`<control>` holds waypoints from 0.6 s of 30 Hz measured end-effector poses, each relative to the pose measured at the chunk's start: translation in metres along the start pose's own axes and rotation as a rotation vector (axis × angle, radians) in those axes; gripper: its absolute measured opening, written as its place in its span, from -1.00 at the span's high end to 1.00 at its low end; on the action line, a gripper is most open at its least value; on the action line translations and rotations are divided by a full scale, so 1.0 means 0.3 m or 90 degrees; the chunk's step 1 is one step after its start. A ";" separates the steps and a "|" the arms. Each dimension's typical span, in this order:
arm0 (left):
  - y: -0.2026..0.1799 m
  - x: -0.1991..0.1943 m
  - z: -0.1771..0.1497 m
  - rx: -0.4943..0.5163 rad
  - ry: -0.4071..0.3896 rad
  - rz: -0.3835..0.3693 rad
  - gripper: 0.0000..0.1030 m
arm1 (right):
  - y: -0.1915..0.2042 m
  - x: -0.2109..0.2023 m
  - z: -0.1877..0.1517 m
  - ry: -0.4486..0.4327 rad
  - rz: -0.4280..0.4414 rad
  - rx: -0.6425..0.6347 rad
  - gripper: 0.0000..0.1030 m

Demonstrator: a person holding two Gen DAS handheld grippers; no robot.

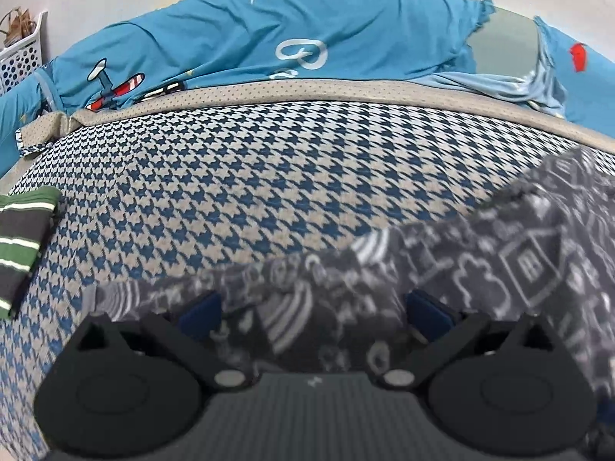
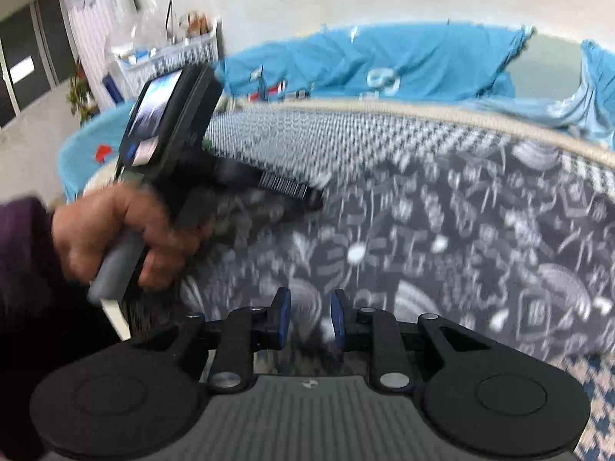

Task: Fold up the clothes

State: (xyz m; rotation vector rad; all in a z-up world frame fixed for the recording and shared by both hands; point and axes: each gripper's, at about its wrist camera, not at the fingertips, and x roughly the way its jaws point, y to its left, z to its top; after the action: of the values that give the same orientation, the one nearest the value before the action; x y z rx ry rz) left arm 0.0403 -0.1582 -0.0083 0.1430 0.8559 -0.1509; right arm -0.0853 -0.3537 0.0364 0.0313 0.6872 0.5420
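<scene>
Both grippers on the dark printed garment (image 2: pixel 442 230)
Your left gripper (image 1: pixel 313 313) straddles cloth, jaws wide; your right gripper (image 2: pixel 310 317), nearly together, pinches its edge for folding

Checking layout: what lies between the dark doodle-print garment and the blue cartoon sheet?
Left wrist view: bare houndstooth cover, then its beige dotted border, between garment and sheet.

A soft matt cloth garment (image 2: pixel 442 238) with white doodles is seen on a woven houndstooth bed cover (image 1: pixel 238 176). The gripper bodies are made of matt black plastic; a smooth blue sheet (image 1: pixel 326 30) lies behind.
</scene>
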 end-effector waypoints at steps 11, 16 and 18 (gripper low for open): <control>0.040 -0.076 -0.060 -0.012 0.015 -0.014 -1.00 | -0.012 0.063 0.101 -0.062 -0.061 0.012 0.57; 0.052 -0.093 -0.077 -0.021 0.022 -0.011 -1.00 | -0.050 0.107 0.143 -0.078 -0.088 0.041 0.57; 0.053 -0.097 -0.083 -0.021 0.023 -0.009 -1.00 | -0.067 0.126 0.155 -0.080 -0.094 0.058 0.57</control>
State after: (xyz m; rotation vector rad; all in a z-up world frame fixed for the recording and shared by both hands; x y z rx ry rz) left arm 0.0062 -0.1359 -0.0013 0.1089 0.8955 -0.1471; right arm -0.0233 -0.3459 0.0461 0.0980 0.5864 0.3634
